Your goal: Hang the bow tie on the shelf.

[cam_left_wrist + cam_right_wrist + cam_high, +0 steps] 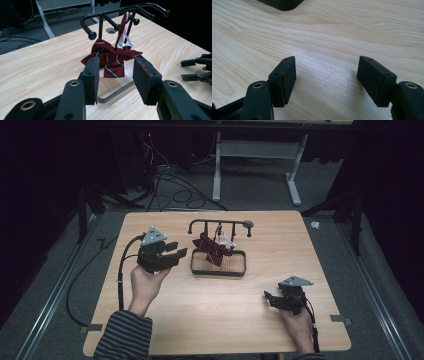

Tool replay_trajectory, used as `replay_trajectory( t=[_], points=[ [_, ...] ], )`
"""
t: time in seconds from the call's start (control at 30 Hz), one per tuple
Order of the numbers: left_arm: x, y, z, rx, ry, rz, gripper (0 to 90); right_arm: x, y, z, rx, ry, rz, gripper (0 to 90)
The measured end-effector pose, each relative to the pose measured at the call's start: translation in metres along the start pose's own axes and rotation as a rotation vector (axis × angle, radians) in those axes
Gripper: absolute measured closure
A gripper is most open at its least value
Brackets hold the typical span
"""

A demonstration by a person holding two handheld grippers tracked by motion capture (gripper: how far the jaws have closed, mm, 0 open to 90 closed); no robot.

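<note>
The left claw [172,255] is raised in an upturned hand, jaws parted; the right claw [271,300] (lower, nearer the person) gapes wide too.

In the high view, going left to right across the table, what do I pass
left gripper → black rack with the maroon bow tie hanging from it → right gripper

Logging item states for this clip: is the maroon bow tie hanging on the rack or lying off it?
Hanging. The bow tie dangles by its strap from a peg of the black rack, above the rack's base frame.
</note>
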State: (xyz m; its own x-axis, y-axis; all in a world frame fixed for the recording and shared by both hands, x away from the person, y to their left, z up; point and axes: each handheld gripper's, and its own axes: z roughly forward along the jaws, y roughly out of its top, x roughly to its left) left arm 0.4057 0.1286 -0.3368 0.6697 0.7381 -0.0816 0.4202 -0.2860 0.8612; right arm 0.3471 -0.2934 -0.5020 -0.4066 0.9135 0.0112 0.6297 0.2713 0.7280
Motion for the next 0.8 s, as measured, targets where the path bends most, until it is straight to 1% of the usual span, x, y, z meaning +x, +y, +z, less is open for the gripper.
replay_trajectory(
  t=[0.43,0.6,0.8],
  points=[
    [0.005,-0.015,-0.012,0.0,0.015,-0.031,56.6,0.0,0.0,0.0,0.001,-0.001,-0.001,32.9],
    [0.008,-0.022,-0.018,-0.006,0.031,-0.045,56.5,0.0,0.0,0.0,0.001,-0.001,-0.001,32.8],
    [0.009,-0.028,-0.021,-0.008,0.038,-0.054,56.5,0.0,0.0,0.0,0.001,-0.002,-0.002,32.8]
  ],
)
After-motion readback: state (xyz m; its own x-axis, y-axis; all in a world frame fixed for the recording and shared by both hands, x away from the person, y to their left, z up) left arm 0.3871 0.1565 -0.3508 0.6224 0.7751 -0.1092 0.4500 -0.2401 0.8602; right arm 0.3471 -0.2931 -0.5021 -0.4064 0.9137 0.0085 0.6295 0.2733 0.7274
